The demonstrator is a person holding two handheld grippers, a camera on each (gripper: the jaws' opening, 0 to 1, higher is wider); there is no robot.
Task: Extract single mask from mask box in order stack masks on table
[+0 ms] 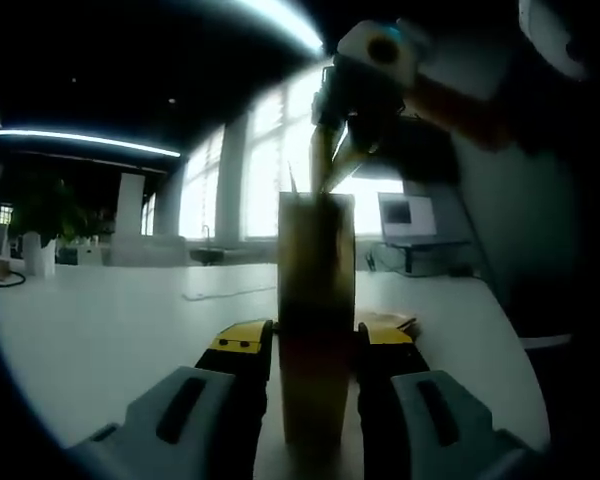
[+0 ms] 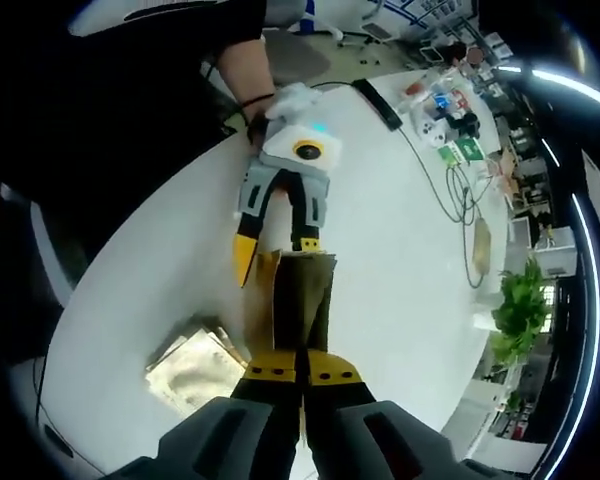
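Your left gripper (image 1: 315, 345) clamps the upright box (image 1: 316, 320); your right gripper (image 2: 301, 372), closed, pinches at its top opening from above.

White table (image 2: 400, 270), rounded edge. Mask box (image 2: 298, 298) stands upright on it, approx. centre. Stack of masks (image 2: 193, 368) lies flat just beside the box, twd the near table edge. Black cable (image 2: 450, 200) runs across the top, well apart from the box, w/ a dark bar-shaped item (image 2: 377, 104) near its far end. Beyond that, misc. small items (image 2: 448, 125), too small to ID.
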